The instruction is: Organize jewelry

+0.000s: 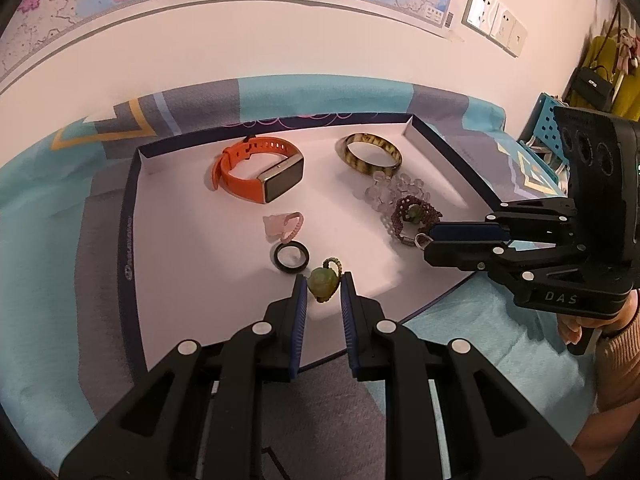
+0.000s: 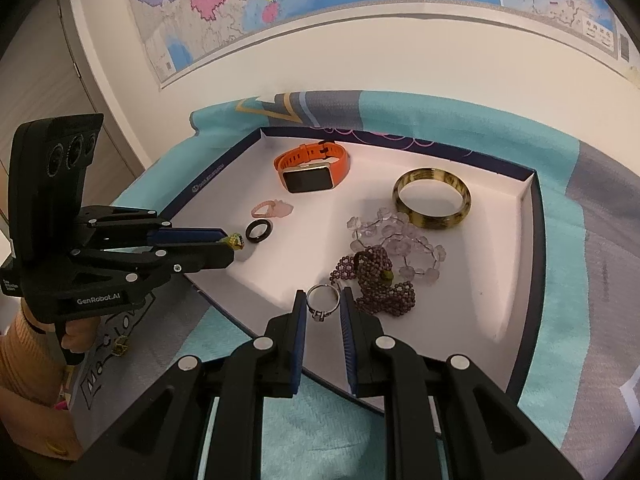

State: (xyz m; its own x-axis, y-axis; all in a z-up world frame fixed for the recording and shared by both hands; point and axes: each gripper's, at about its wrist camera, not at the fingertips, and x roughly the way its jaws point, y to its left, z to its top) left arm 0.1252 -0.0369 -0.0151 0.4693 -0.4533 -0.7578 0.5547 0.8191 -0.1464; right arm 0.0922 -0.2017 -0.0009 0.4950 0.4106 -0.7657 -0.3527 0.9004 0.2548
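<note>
Green stone pendant [image 1: 323, 286] with its little beaded loop is pinched in the left claw [image 1: 324, 289], blue pads pressed to both its sides, just over the near edge of the white tray [image 1: 180, 248]. Across from it, the right claw [image 2: 323, 305] is clamped on a silver ring [image 2: 322, 300], its small setting hanging low between the pads, also above the tray's near edge.

From the left wrist view, a black ring [image 1: 291, 256] lies at 11 o'clock of the pendant, close by, and a pink ring [image 1: 283, 227] sits just beyond that at 12. Further back at 11 is the orange smartwatch [image 1: 260, 174], strap looped, screen facing right. Out at 1 o'clock rests the amber bangle [image 1: 373, 154], with the clear bead bracelet [image 1: 394, 190] touching its near side and the purple bead bracelet [image 1: 414, 216] heaped against that one.

The tray sits on a teal and grey cloth [image 1: 48, 208] spread over the surface. A map [image 2: 280, 8] hangs on the wall behind, and an orange sleeve [image 2: 20, 344] shows at the left claw's handle.
</note>
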